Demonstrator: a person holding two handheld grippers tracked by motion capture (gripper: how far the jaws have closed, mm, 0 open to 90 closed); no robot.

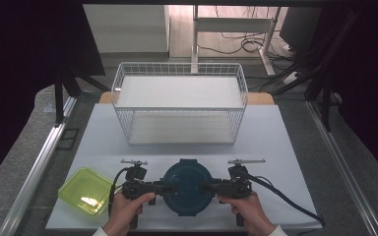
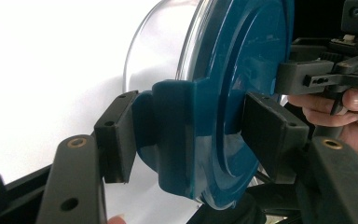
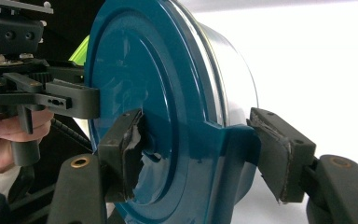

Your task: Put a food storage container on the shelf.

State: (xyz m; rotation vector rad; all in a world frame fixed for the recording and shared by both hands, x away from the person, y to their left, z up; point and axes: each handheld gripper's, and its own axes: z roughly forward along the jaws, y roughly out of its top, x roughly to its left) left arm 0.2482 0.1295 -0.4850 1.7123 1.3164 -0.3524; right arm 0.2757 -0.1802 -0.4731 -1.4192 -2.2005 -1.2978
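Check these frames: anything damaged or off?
Yes. The right gripper has torn pads: the black facing is ragged and peeling where it meets the lid. The left gripper has clean pads. Bowl, basket and green lid look fine.

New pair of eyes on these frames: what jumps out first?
The round container with the dark teal lid, at the near middle of the white table, gripped from both sides: the left gripper and right gripper each clamp a lid tab. Next, the empty white wire basket behind it, and the lime green square lid near the left corner.
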